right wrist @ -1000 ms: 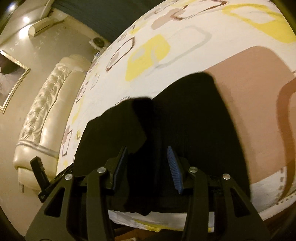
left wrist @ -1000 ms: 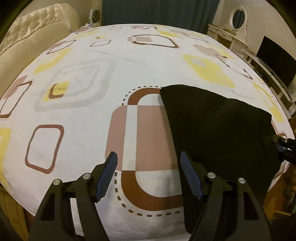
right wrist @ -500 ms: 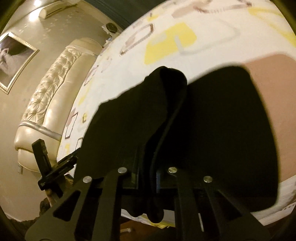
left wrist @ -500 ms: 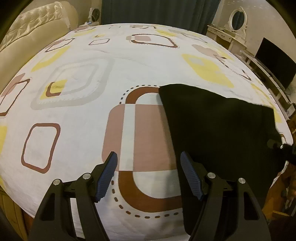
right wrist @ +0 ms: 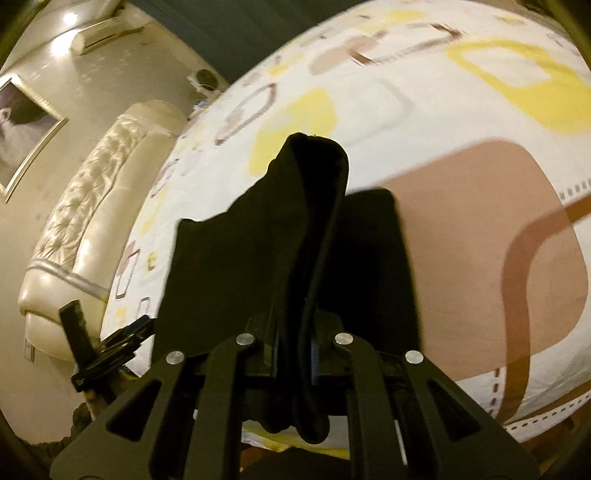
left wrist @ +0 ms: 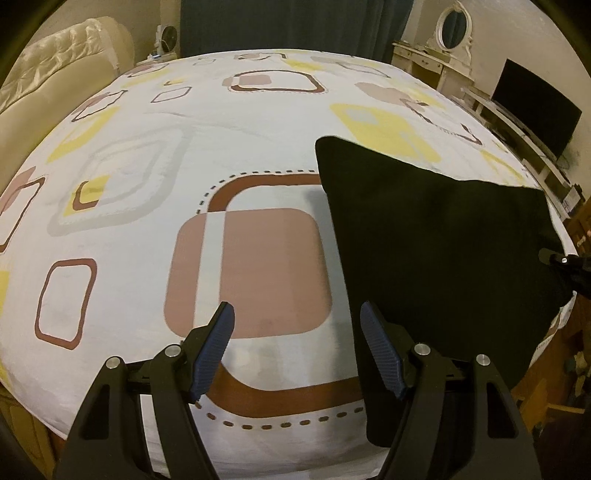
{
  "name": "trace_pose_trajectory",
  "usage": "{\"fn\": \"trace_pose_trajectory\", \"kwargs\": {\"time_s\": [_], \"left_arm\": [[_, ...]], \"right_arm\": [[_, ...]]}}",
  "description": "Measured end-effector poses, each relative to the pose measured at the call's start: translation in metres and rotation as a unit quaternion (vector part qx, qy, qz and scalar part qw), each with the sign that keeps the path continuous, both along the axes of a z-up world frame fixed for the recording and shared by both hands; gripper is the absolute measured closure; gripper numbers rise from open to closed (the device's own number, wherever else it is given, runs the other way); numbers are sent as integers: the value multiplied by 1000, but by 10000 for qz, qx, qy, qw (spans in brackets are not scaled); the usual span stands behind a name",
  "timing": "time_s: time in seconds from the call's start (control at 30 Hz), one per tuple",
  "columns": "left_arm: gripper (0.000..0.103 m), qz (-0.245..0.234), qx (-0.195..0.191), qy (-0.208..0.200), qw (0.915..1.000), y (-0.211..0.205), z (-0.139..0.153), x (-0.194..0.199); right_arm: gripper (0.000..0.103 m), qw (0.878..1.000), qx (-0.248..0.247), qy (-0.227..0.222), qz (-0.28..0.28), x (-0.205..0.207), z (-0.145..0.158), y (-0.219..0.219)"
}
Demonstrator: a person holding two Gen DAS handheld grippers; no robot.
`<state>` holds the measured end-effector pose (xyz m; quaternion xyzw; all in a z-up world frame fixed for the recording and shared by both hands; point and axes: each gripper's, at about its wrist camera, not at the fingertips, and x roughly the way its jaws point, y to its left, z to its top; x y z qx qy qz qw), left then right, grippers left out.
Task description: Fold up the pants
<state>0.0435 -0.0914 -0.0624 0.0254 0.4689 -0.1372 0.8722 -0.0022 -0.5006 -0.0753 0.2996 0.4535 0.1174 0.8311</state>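
Pants (right wrist: 314, 229) pinched, right gripper (right wrist: 293, 345) angled down

The black pants (left wrist: 436, 251) are lying folded flat on the patterned bedsheet (left wrist: 258, 122) toward its three o'clock side, with one edge bunching upward in a ridge toward twelve o'clock.

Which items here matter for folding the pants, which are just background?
Job:
black pants
right gripper, shut on a bunched edge
left gripper, open over the bedsheet

Background:
headboard
TV
vanity mirror
framed picture
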Motion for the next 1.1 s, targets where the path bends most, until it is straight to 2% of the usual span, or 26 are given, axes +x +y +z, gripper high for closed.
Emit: {"fn": "trace_pose_trajectory", "kwargs": {"time_s": [0.1, 0.27, 0.67, 0.9, 1.0, 1.1], "left_arm": [[33, 2, 125, -30, 9999, -4, -2, 0], [33, 38, 172, 17, 9998, -6, -6, 4], [33, 55, 182, 119, 9997, -5, -7, 7], [33, 85, -75, 256, 9996, 11, -3, 4], [33, 34, -244, 302, 9992, 16, 0, 1], [28, -74, -410, 344, 9985, 16, 1, -5]], "right_arm": [[92, 9997, 182, 104, -102, 0, -21, -10], [92, 9981, 570, 89, -234, -1, -37, -17], [90, 9973, 679, 30, -290, -3, -34, -16], [90, 9960, 605, -16, -655, -22, -26, -42], [83, 9943, 565, -27, -906, -31, -19, -56], [56, 9909, 887, -165, -1003, -43, -15, -69]]}}
